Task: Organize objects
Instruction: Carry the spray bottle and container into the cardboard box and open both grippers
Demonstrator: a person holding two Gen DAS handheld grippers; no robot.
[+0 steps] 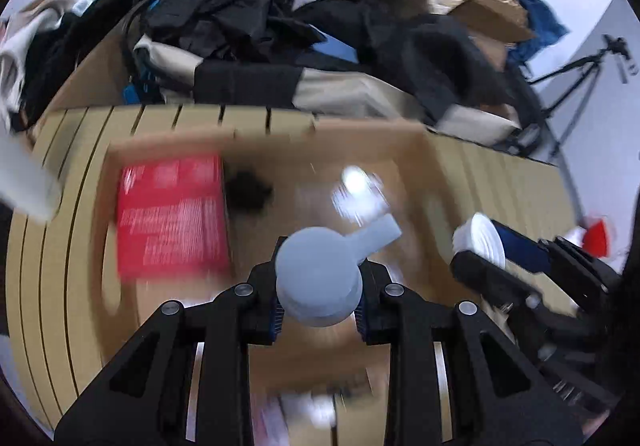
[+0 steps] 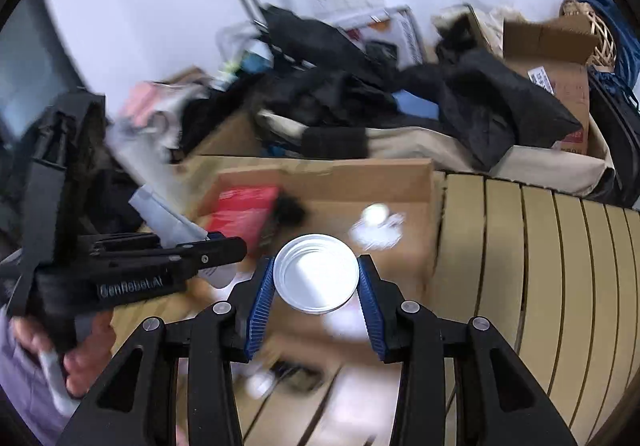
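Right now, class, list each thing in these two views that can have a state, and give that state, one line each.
Left gripper: shut on the grey spray bottle.
Grey spray bottle: held, cap on, nozzle pointing right.
Right gripper: shut on the white jar.
White jar: held between the blue pads.
Cardboard box: open.
Red packet: lying flat in the box.
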